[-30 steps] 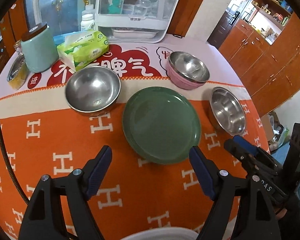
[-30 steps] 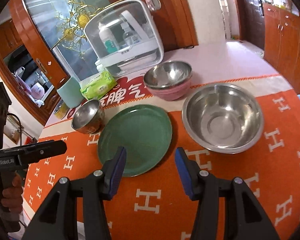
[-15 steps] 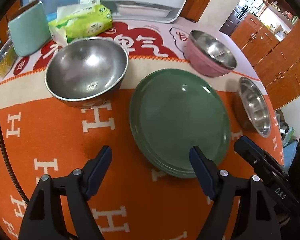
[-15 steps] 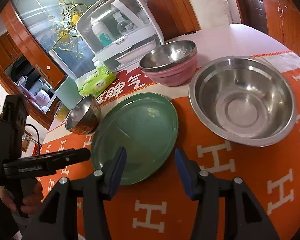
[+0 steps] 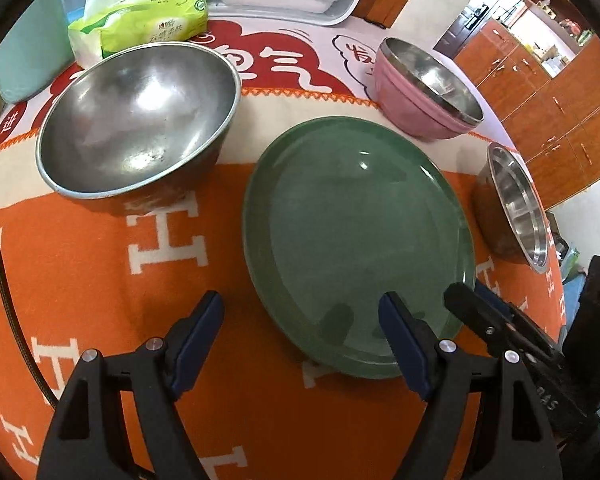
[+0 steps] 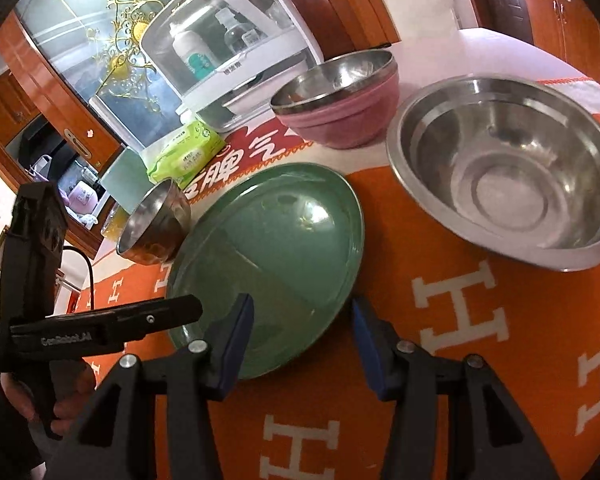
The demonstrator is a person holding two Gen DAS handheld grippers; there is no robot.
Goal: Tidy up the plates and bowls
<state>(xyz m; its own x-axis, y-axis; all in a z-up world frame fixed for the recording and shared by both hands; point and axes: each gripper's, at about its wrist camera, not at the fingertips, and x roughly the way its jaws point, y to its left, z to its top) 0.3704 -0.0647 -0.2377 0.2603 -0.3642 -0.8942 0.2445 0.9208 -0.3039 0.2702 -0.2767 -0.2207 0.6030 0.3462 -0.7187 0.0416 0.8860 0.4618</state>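
A green plate lies on the orange cloth; it also shows in the right wrist view. My left gripper is open and empty at the plate's near edge, its right finger over the rim. My right gripper is open and empty at the plate's near right edge. A steel bowl sits left of the plate. A pink bowl with a steel bowl nested in it stands behind. A wide steel bowl sits right of the plate.
A green tissue pack, a mint canister and a white clear-lidded box stand at the back of the table. The right gripper's body shows beside the plate's right edge. The table edge falls off at right.
Both grippers have moved forward and down toward the green plate, which now fills more of each view. Both stay open. No dish has moved.
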